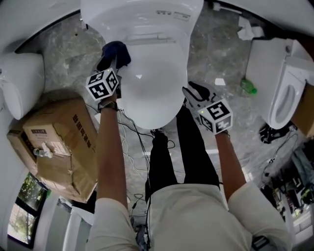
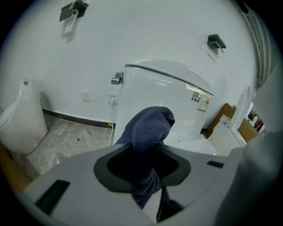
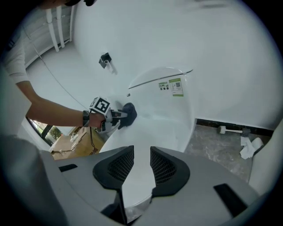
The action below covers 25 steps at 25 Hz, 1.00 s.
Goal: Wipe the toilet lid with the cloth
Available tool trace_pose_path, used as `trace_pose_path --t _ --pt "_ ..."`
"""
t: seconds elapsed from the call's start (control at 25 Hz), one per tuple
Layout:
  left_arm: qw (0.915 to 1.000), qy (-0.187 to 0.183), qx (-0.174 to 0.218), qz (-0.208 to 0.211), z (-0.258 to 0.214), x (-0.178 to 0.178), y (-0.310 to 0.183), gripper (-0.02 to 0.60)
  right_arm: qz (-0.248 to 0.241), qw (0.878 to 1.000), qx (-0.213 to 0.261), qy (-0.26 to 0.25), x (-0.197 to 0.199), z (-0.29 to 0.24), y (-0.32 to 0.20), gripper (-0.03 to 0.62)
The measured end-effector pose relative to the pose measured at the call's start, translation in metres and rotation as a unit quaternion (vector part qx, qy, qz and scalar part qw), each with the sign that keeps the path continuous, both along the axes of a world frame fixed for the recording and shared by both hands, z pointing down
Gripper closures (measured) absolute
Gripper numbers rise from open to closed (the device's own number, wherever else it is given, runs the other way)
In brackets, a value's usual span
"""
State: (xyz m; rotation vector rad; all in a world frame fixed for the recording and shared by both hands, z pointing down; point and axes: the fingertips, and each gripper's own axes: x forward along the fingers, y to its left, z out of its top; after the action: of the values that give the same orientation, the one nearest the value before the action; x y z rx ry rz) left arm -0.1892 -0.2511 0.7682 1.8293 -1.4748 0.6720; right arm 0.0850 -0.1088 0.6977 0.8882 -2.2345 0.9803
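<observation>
In the head view, the toilet lid (image 1: pixel 152 83) is closed and lies in the upper middle of the frame. Its long axis runs from the tank (image 1: pixel 142 14) at the top down towards the person. The left gripper (image 1: pixel 113 61) is at the lid's upper left edge and has the dark blue cloth (image 1: pixel 117 51) bunched at its tip, close to the hinge end. The right gripper (image 1: pixel 192 92) is at the lid's lower right edge, well apart from the cloth.

In the left gripper view, the jaws are closed on the cloth (image 2: pixel 148 128), which stands up from between them in the lower middle of the frame. The tank (image 2: pixel 163 97) rises just behind it. The lid surface is lower right from the cloth here, so I judge that the wipe should go down and along the lid towards its front.

In the right gripper view, the right gripper (image 3: pixel 141 165) has its jaws a little apart with nothing between them. Only the white lid (image 3: pixel 150 128) shows through the gap. At the middle left the left gripper (image 3: pixel 116 118) presses the cloth (image 3: pixel 129 112) to the far corner of the lid, or holds it very near; I cannot tell whether it touches. The left hand is clearly the nearer one for this work.
</observation>
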Motion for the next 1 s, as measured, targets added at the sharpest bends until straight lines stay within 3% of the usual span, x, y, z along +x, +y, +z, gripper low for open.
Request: trace_pose_path --t 0.2,0.28,0.44,0.72,0.88,1.0 --pt "0.9994 -0.01 0.012 -0.031 0.007 0.026 0.002 0.462 0.045 0.999 0.004 0.009 0.033 0.0 -0.013 0.464" --pt "0.9994 -0.021 0.009 -0.026 0.006 0.038 0.003 0.462 0.057 0.998 0.005 0.013 0.045 0.0 -0.013 0.465" --pt "0.999 -0.043 0.001 0.01 0.004 0.075 0.002 0.462 0.078 0.997 0.009 0.02 0.065 -0.004 -0.008 0.465" --pt "0.997 -0.024 -0.005 0.073 0.004 0.16 0.014 0.462 0.108 0.994 0.009 0.028 0.09 -0.01 0.015 0.465" --pt "0.9917 -0.019 -0.005 0.127 0.006 0.218 0.031 0.462 0.122 0.992 0.01 0.034 0.106 -0.015 0.029 0.467" --pt "0.9831 -0.008 -0.006 0.183 0.015 0.262 0.055 0.462 0.137 0.99 0.015 0.041 0.118 -0.019 0.039 0.467"
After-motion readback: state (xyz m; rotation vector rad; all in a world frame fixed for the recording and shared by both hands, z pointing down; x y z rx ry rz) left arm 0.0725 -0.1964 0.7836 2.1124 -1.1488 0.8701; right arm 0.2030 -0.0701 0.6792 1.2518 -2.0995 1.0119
